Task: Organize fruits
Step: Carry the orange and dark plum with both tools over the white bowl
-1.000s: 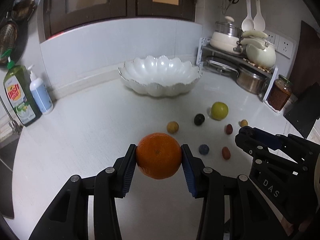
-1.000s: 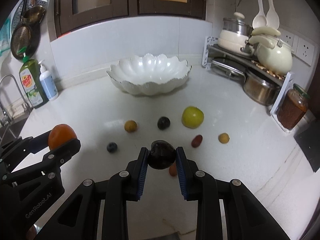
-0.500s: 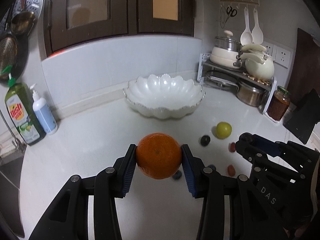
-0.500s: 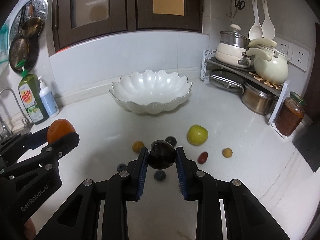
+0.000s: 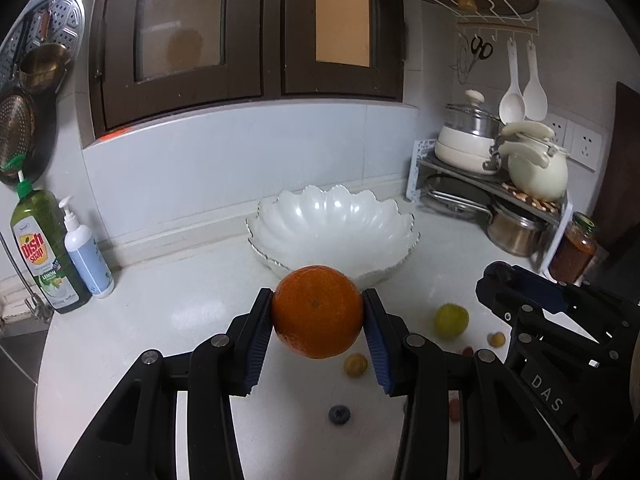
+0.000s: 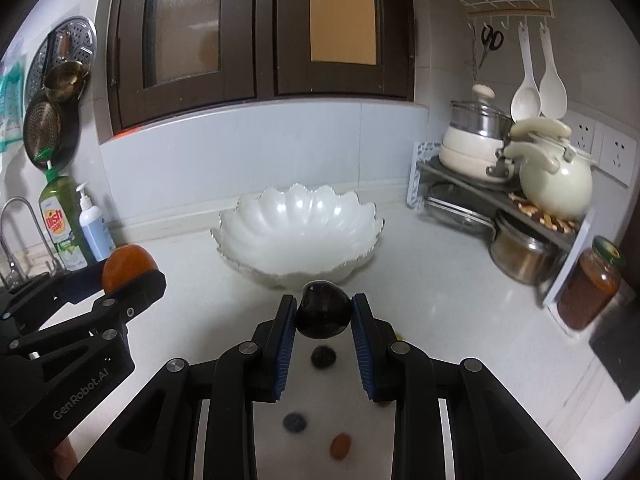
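Note:
My left gripper (image 5: 318, 316) is shut on an orange (image 5: 317, 311), held in the air in front of the white scalloped bowl (image 5: 332, 232). My right gripper (image 6: 323, 316) is shut on a dark plum (image 6: 323, 315), also just short of the bowl (image 6: 298, 236), which looks empty. On the white counter below lie a green apple (image 5: 451, 320), a small yellow fruit (image 5: 355, 365), a blueberry (image 5: 339, 415), a dark fruit (image 6: 323, 357) and a brown-red one (image 6: 340, 445). The left gripper with the orange (image 6: 128, 266) shows at the left of the right wrist view.
A dish soap bottle (image 5: 42, 248) and a pump bottle (image 5: 86, 252) stand at the back left by the sink. At the right, a rack (image 5: 492, 200) holds pots and a cream kettle (image 5: 536, 168); a jar (image 5: 574, 248) stands beside it. Dark cabinets hang above.
Both grippers have risen and moved toward the bowl, each still holding its fruit. The loose fruits on the counter have slid lower in both views.

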Motion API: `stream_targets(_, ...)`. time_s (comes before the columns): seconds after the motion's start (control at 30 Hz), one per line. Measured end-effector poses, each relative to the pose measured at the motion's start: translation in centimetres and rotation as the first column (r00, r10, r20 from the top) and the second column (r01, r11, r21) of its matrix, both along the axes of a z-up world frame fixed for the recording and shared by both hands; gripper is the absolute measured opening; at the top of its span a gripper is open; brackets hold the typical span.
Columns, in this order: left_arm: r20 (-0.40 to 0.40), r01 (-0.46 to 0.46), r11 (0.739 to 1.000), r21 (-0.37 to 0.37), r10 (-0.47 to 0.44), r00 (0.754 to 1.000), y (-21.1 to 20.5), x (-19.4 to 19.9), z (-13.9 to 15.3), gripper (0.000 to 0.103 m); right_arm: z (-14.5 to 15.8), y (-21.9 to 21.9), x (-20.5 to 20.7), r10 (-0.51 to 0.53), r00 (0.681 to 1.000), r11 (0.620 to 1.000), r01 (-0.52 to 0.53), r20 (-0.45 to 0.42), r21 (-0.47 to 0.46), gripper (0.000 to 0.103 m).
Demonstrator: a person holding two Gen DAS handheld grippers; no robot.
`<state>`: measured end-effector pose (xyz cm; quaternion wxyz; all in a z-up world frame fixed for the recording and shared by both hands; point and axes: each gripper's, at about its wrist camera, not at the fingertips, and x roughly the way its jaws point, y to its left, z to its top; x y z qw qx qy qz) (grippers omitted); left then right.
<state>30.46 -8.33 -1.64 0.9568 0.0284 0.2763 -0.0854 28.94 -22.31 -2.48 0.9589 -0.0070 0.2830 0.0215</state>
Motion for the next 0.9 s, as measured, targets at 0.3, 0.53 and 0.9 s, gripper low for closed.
stream_targets(0.3,-0.007,-0.018,1.000,0.007,0.018,1.000,-0.6,2.2,0.4,0.044,0.8,-1.1,2.2,0.002,1.000,1.000,-0.002,0.030,0.010,0.029)
stream_targets(0.53,0.012,0.022,1.000,-0.001,-0.022,1.000,-0.3,4.1,1.8,0.044,1.9,-0.4,3.8,-0.007,0.999,1.000,0.006,0.043,0.013,0.029)
stream_targets(0.9,0.069,0.048,0.999,0.018,-0.049,0.996,0.2,7.7,4.3,0.044,3.4,0.5,7.7,-0.010,0.999,1.000,0.008,0.049,0.029,0.029)
